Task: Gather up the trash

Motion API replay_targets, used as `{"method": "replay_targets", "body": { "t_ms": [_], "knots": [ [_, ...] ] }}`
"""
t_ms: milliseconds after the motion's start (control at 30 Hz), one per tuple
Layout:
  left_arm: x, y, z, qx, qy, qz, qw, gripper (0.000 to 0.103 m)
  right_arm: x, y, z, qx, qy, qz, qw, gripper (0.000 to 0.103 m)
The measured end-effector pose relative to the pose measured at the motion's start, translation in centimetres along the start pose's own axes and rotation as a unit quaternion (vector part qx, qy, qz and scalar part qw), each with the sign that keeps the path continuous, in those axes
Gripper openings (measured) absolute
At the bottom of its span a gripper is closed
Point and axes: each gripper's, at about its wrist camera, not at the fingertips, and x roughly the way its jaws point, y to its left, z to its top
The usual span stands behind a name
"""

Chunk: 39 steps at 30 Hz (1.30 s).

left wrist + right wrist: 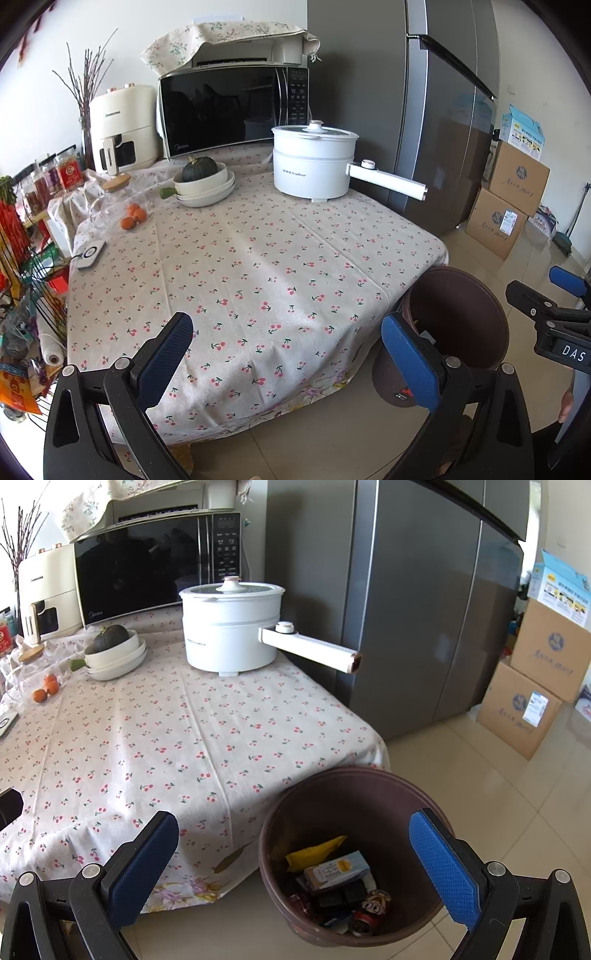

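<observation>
A brown round trash bin (354, 797) stands on the floor at the table's near right corner; its rim also shows in the left wrist view as the bin (458, 314). Inside lie several pieces of trash (332, 878): a yellow wrapper, a small carton, dark packets and a crushed can. My right gripper (295, 864) hangs open above the bin with nothing between its blue pads. My left gripper (288, 358) is open too, empty, over the table's front edge. The other gripper (554, 317) shows at the right of the left wrist view.
The table (258, 266) wears a cherry-print cloth. At its back stand a white electric pot (314, 162) with a long handle, stacked bowls with a green squash (203, 181), a microwave (232, 107), oranges (133, 216). Grey fridge (424, 609) and cardboard boxes (532, 686) at right.
</observation>
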Motion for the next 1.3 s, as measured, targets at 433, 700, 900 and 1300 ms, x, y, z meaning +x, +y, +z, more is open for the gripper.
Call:
{"method": "replay_targets", "body": {
  "t_ms": [433,700,900,1300],
  "knots": [
    [0.12,0.04,-0.15,-0.003,0.003,-0.005,1.0,0.103,0.23,0.07,-0.17,-0.005,0.005,0.003,1.0,0.102],
    [0.06,0.05,-0.17,-0.003,0.002,-0.008,1.0,0.103,0.2,-0.01,-0.09,-0.004,0.003,0.004,1.0,0.102],
    [-0.03,0.1,-0.16,-0.007,0.001,-0.006,1.0,0.103,0.02,0.09,-0.01,-0.005,-0.003,0.009,1.0,0.102],
    [-0.05,0.14,-0.25,-0.009,0.003,-0.008,0.9999,0.103,0.02,0.32,0.02,-0.006,-0.009,0.015,1.0,0.102]
  ]
}}
